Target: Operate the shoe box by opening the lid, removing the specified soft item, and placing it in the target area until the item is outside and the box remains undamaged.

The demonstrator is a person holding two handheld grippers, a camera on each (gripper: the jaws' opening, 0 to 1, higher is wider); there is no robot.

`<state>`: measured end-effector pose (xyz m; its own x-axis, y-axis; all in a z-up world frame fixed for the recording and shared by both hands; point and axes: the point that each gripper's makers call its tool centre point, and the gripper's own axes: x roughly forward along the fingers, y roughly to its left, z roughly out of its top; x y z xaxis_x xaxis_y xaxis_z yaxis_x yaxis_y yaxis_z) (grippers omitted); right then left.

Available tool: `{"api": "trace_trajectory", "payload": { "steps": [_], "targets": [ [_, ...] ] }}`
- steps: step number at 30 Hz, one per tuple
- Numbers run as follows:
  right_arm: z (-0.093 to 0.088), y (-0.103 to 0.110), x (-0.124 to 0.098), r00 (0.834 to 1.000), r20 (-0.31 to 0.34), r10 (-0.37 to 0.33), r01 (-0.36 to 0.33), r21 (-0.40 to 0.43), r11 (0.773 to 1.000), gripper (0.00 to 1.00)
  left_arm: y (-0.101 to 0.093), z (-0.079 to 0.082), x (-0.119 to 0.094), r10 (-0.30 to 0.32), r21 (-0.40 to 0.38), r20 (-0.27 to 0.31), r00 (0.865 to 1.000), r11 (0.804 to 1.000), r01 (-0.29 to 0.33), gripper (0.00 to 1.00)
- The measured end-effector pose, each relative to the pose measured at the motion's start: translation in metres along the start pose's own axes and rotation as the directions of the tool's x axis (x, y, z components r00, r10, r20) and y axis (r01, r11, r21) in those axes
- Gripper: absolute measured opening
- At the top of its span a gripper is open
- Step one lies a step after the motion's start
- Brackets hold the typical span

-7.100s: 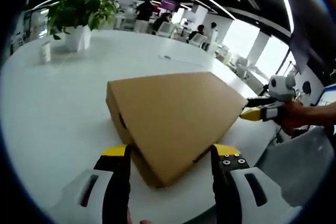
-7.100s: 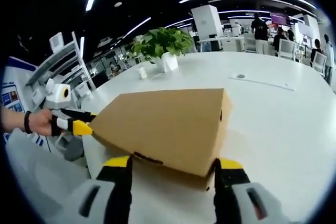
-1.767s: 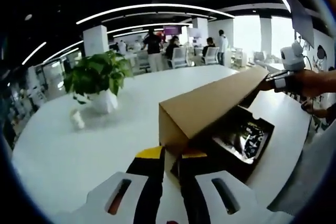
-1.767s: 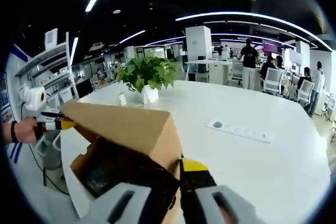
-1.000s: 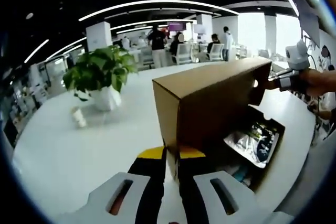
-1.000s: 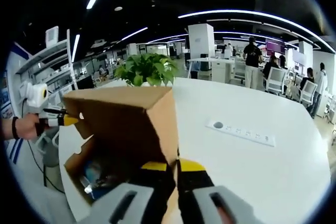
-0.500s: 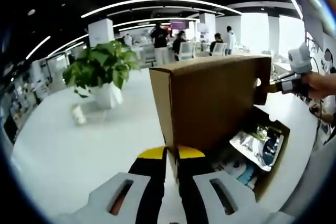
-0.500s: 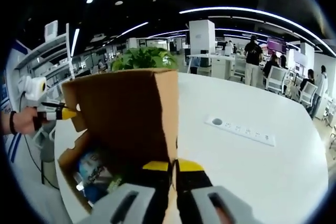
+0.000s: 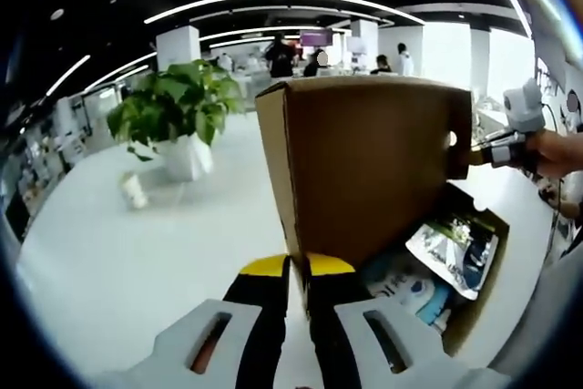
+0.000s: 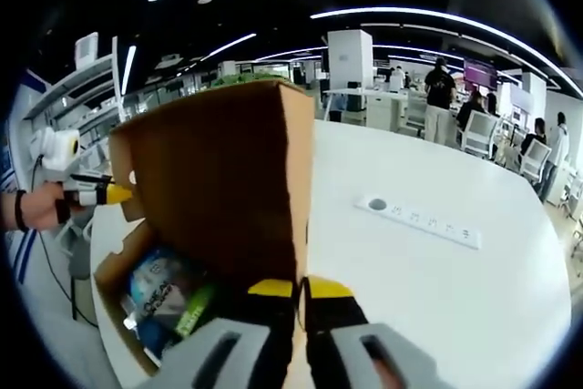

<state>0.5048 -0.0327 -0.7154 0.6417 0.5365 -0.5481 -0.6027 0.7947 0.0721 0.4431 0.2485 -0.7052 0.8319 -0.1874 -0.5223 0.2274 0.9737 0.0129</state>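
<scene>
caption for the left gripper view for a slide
Left gripper shut on the raised shoe box lid, packets visible inside the open box.

Upright lid (image 9: 364,166) (box (image 9: 474,302) mouth open)

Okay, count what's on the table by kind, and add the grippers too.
Cardboard box: 1
Potted plant: 1
Small white cup: 1
Socket strip: 1
Grippers: 2, left and right, each clamped on the raised lid
Total: 6

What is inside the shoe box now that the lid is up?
Inside the shoe box lie printed soft packets, blue, white and green, also seen in the right gripper view. The raised lid and the box walls hide whatever lies beneath them.
</scene>
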Motion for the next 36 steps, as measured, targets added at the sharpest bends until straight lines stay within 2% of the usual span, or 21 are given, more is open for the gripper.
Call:
{"api": "trace_trajectory", "payload": {
  "steps": [9, 32, 36],
  "targets": [
    [-0.006, -0.003, 0.008, 1.0, -0.011, 0.004, -0.004, 0.011, 1.0, 0.0, 0.0, -0.009, 0.007, 0.012, -0.039, -0.018, 1.0, 0.999, -0.012, 0.03],
    [-0.002, -0.012, 0.024, 1.0, -0.02, 0.01, -0.009, 0.031, 0.999, 0.0, 0.007, -0.006, 0.022, 0.021, -0.055, -0.052, 0.998, 0.998, -0.024, 0.02],
    [-0.003, -0.013, 0.026, 1.0, -0.025, 0.014, -0.013, 0.032, 0.999, 0.0, 0.012, -0.006, 0.03, 0.02, -0.059, -0.061, 0.998, 0.998, -0.024, 0.02]
  ]
}}
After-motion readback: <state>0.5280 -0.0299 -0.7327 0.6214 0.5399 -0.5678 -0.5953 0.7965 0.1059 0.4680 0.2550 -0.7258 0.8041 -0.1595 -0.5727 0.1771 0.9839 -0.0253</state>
